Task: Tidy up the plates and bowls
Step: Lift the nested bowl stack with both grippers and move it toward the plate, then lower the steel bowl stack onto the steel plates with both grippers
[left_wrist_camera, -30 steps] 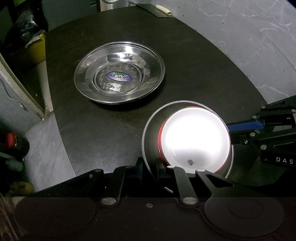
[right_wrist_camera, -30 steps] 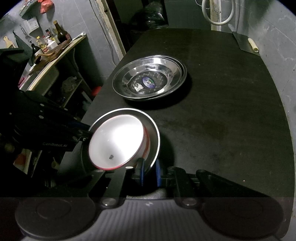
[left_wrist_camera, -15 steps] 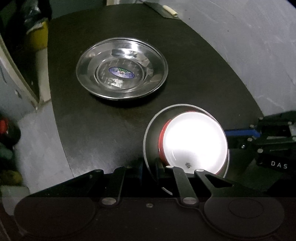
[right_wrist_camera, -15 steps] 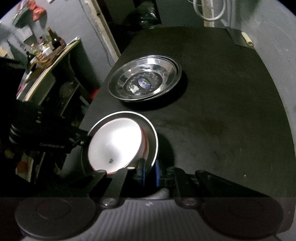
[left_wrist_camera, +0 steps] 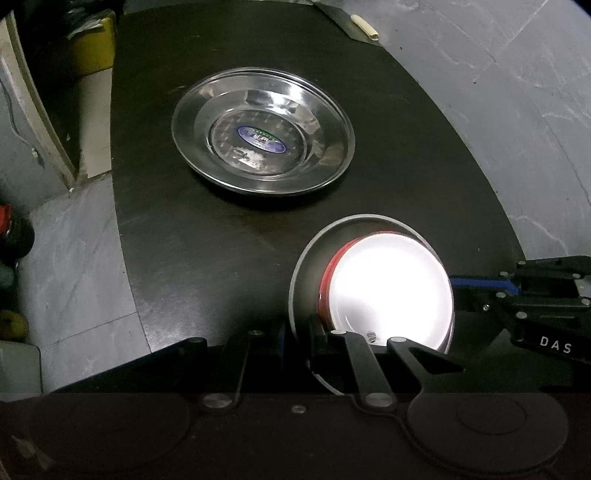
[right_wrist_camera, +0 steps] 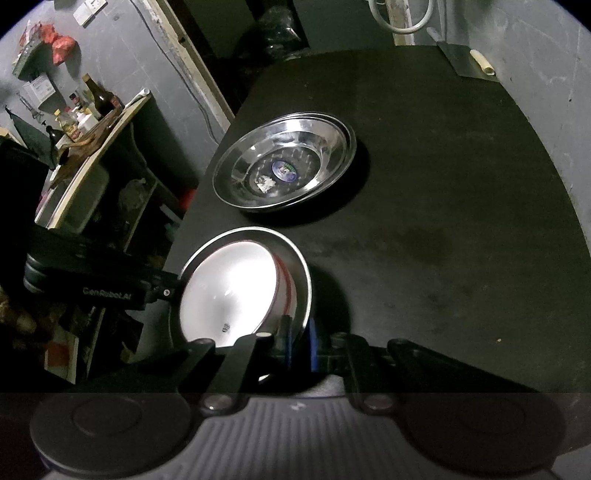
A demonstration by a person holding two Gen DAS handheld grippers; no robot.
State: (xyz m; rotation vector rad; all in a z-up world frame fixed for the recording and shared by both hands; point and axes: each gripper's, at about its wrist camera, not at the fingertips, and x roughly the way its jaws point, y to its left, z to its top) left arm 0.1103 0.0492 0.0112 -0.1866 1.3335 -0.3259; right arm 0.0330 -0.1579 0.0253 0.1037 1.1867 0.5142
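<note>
A white bowl with a red rim (left_wrist_camera: pixel 388 288) (right_wrist_camera: pixel 229 284) sits inside a steel bowl (left_wrist_camera: pixel 306 266) (right_wrist_camera: pixel 295 254) near the table's front edge. My left gripper (left_wrist_camera: pixel 297 332) is shut on the steel bowl's near rim. My right gripper (right_wrist_camera: pixel 299 339) is shut on the opposite side of the same rim, and its blue pad (left_wrist_camera: pixel 480 282) shows in the left wrist view. In the right wrist view the left gripper (right_wrist_camera: pixel 162 291) reaches the rim from the left. A wide steel plate (left_wrist_camera: pixel 262 129) (right_wrist_camera: pixel 284 162) with a blue sticker lies farther back on the black table (left_wrist_camera: pixel 406 155).
A cleaver with a pale handle (left_wrist_camera: pixel 354 26) (right_wrist_camera: pixel 465 59) lies at the table's far end. A grey wall (left_wrist_camera: pixel 517 110) runs along the right. Off the table's left edge are a shelf with bottles (right_wrist_camera: pixel 85 110) and a yellow container (left_wrist_camera: pixel 92 48).
Both wrist views have rolled a little, and the nested bowls sit slightly differently in frame. Both grippers keep their hold on the steel bowl's rim. The steel plate has not moved.
</note>
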